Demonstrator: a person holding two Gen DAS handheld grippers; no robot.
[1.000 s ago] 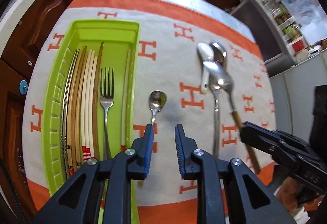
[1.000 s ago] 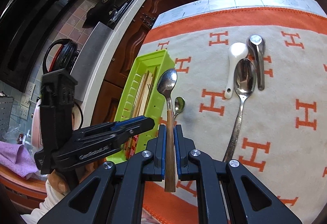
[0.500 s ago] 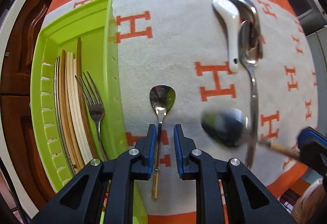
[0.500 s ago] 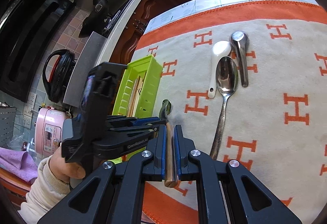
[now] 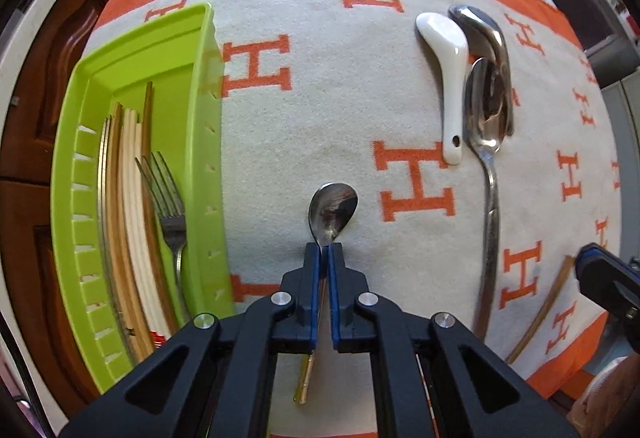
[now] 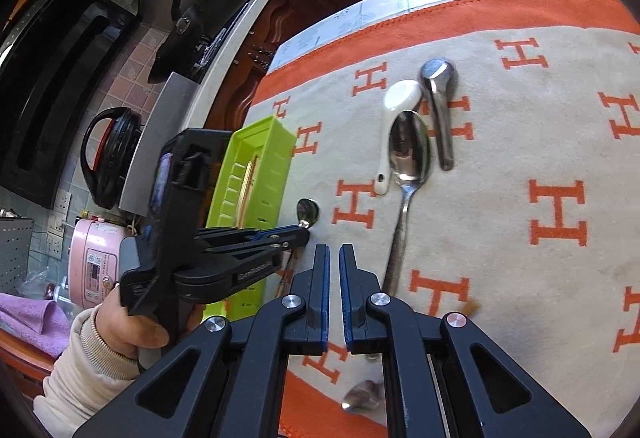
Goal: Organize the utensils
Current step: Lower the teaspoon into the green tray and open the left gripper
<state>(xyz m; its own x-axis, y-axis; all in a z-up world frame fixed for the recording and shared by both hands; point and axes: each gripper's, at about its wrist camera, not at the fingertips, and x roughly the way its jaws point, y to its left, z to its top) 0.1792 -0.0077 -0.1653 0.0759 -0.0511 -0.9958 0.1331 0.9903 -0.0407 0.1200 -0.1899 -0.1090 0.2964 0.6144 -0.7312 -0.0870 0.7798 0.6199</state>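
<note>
The left tongs point(image 5: 324, 250) point straight down at the tabletop and have just been closing; their blue pads now pinch the thin neck of a small teaspoon point(image 5: 332, 208), whose shiny bowl lies on the cloth just ahead of the tips while its gold handle end shows between the arms behind them. In the right wrist view the right tongs point(image 6: 334, 250) stand with a narrow gap between their pads and nothing visible in it; they are all but pressed together and empty. A wooden-handled spoon point(image 6: 362, 400) lies on the cloth beneath them, its metal bowl showing at the near orange border, and in the left view its brown handle runs beside the right tongs' tip. To the left of the teaspoon, just beside it, sits a lime-green cutlery tray point(image 5: 204, 174) holding chopsticks point(image 5: 132, 206) of pale and brown wood and a metal fork point(image 5: 170, 206) lying lengthwise. Well apart on the other side lie a long metal spoon point(image 5: 486, 126), a white ceramic spoon point(image 5: 450, 78) touching it, and a short steel soup spoon point(image 5: 486, 38) partly under the long spoon's bowl. All rest on a cream blanket point(image 5: 320, 98) with orange H letters and an orange border. A hand point(image 6: 128, 326) in a cream sleeve grips the left tool's handle; beyond it stand a pink rice cooker point(image 6: 98, 262) and a black kettle point(image 6: 110, 154).
</note>
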